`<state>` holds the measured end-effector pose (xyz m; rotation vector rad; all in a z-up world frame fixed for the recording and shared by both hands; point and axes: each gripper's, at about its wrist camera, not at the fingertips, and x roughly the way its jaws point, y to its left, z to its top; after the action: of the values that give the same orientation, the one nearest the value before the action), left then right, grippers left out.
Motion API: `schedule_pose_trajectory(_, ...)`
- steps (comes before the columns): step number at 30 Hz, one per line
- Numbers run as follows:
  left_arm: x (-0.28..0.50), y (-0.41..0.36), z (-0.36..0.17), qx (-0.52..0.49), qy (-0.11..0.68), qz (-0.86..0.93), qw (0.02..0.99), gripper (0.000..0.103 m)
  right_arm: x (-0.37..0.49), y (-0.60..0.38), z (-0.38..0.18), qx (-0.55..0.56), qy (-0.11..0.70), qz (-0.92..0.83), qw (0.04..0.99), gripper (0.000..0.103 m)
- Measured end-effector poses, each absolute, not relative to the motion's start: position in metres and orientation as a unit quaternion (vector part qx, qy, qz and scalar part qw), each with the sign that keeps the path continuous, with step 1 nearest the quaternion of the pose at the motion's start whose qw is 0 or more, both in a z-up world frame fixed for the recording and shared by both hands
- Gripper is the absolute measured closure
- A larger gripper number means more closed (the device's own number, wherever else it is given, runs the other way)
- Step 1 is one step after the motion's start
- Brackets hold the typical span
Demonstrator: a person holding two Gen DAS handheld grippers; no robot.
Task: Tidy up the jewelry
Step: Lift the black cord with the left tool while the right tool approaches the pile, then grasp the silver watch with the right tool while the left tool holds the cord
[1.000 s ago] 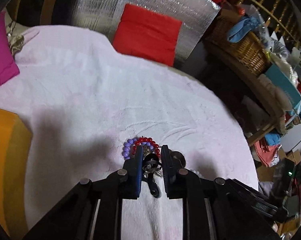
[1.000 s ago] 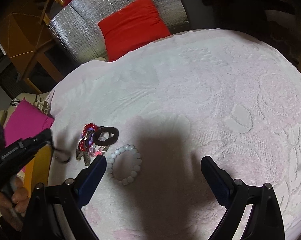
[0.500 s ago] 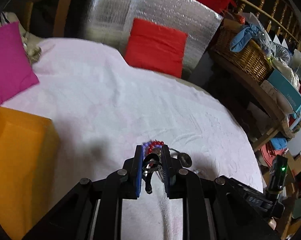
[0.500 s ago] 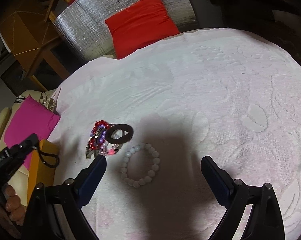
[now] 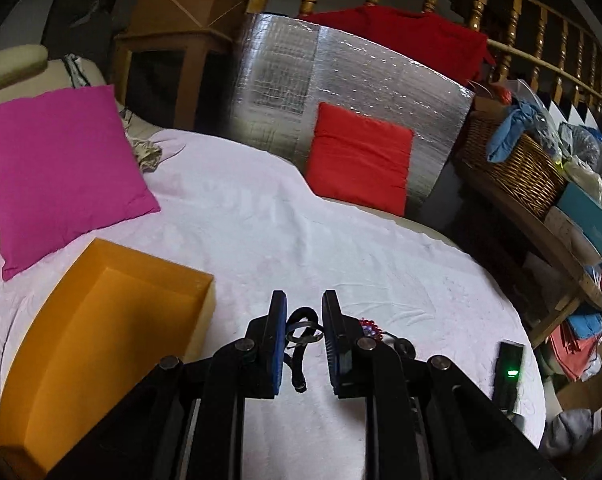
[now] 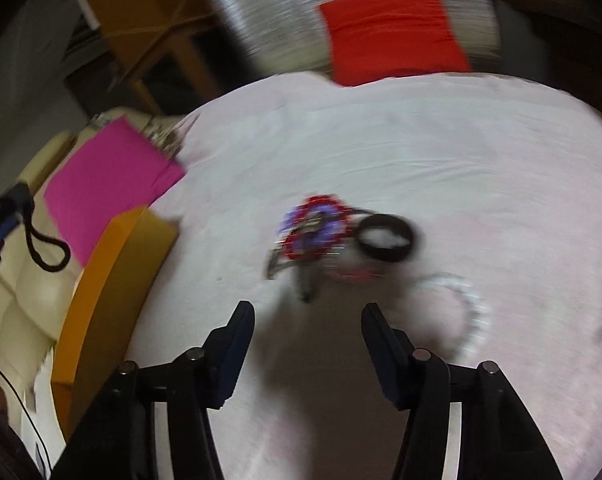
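We see a wide bare stretch of the pale pink surface (image 5: 301,240) open for passing, from the middle out to its far edge. On its left side an open orange box (image 5: 101,340) and a magenta cushion (image 5: 61,168) stand in the way. A tangled pile of bracelets (image 6: 321,236) and a white bead bracelet (image 6: 469,312) lie near the middle.

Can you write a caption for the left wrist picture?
Left hand-held gripper carries a black cord loop beside the open orange box.

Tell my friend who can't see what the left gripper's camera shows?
The left gripper pinches a black cord above a pale pink blanket. An open orange box sits to its left, a pink cushion behind.
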<state>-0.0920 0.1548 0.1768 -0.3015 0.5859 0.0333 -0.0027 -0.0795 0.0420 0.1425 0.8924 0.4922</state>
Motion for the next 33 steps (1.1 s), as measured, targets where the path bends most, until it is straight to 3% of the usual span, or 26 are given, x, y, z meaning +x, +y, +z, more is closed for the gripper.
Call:
schedule_pose_trajectory(9,-0.084,0.171,0.16,-0.162,0.302,0.023,0.939,0.084,0.032,-0.052,0.022,0.04,0.434,0.202,0.877,0.043)
schedule_pose_trajectory(10,-0.083,0.171,0.158,-0.163,0.304,0.021,0.939,0.084,0.034,-0.051,0.02,0.038,0.433,0.199,0.878,0.047)
schedule_pose_trajectory(14,-0.077,0.167,0.149,-0.163,0.314,0.016,0.935,0.084,0.041,-0.055,0.019,0.028,0.429,0.192,0.882,0.089)
schedule_pose_trajectory(17,-0.074,0.163,0.142,-0.163,0.322,0.014,0.932,0.084,0.044,-0.065,0.021,0.058,0.437,0.203,0.875,0.095)
schedule_pose_trajectory(33,-0.058,0.135,0.117,-0.131,0.359,-0.002,0.924,0.084,-0.005,-0.126,0.07,0.157,0.427,0.298,0.839,0.102)
